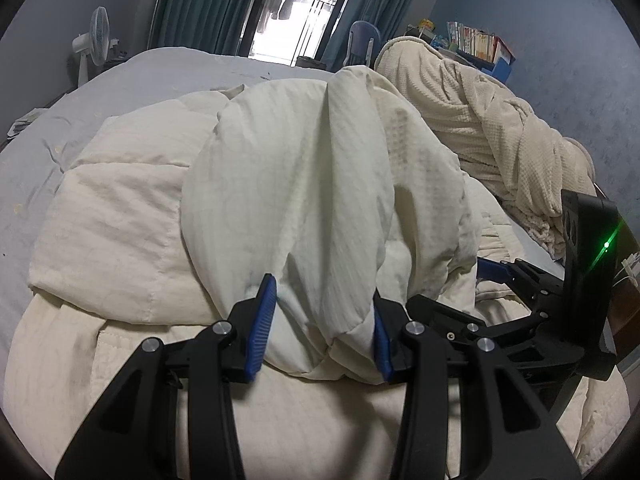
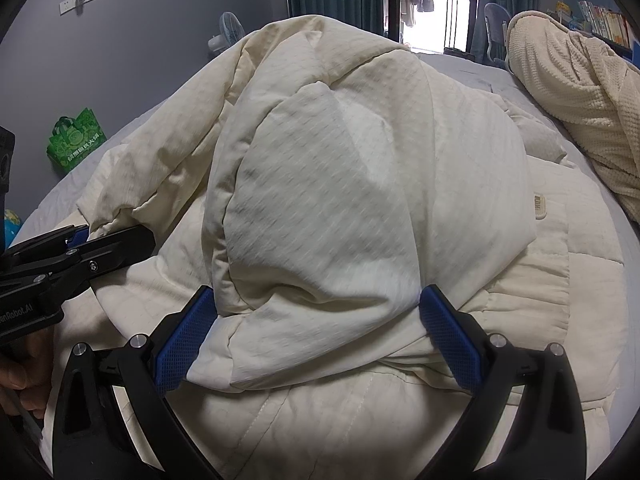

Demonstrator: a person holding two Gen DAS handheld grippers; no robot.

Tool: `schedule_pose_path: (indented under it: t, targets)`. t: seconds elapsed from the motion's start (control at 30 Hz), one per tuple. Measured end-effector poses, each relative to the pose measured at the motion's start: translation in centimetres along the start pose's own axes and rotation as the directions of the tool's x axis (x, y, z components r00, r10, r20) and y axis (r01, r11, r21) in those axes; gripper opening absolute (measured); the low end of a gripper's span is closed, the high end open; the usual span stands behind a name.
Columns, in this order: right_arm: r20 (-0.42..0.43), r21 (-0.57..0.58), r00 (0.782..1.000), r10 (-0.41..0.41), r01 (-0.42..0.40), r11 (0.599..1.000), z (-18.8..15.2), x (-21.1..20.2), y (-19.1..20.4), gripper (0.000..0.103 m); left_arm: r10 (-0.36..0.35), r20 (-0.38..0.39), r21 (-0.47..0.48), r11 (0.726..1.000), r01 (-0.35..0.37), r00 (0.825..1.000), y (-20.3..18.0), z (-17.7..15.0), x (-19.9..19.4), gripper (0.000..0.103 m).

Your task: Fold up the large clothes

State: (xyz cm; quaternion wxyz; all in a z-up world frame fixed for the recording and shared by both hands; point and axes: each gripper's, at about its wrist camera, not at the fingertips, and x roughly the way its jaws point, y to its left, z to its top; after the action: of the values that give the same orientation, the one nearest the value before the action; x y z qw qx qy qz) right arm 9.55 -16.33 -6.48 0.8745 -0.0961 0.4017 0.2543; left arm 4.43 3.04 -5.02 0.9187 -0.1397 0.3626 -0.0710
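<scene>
Puffy cream quilted duvet (image 1: 280,184) bunched on grey bed (image 1: 48,160); left gripper (image 1: 320,332) fingers clamping a fold; right gripper (image 2: 320,336) fingers wider, pinching another; waffle blanket (image 2: 572,96) alongside.

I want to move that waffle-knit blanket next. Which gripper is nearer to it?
Right. The right gripper is on the side of the waffle-knit blanket; the left gripper lies farther away.
</scene>
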Motion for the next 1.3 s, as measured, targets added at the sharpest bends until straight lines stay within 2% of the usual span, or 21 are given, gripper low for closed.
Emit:
schedule_pose_path:
  t: [0.5,0.77,0.97,1.17,1.3]
  targets:
    - [0.001,0.0,1.0,-0.001,0.001,1.0,0.0,-0.1,0.1,0.096,-0.003,-0.006,-0.001,1.0,0.003,1.0,-0.4,0.2,0.0,0.04]
    - [0.007,0.005,1.0,0.004,-0.004,1.0,0.0,0.0,0.2,0.096,-0.023,-0.012,-0.031,0.999,0.023,1.0,-0.8,0.0,-1.9,0.049]
    - [-0.017,-0.017,1.0,0.008,-0.009,1.0,0.2,-0.3,0.3,0.096,-0.002,-0.022,-0.035,0.999,0.002,1.0,-1.1,-0.2,-3.3,0.055]
    - [-0.007,-0.042,0.998,0.058,-0.058,0.997,0.8,-3.9,-0.1,0.096,0.036,-0.032,-0.002,0.999,-0.036,0.999,-0.9,0.3,-5.4,0.06]
    - [-0.058,-0.056,0.994,0.094,-0.098,0.994,0.8,-7.4,-1.6,0.096,0.062,-0.087,0.031,0.998,-0.059,0.994,-0.1,0.8,-6.9,0.062]
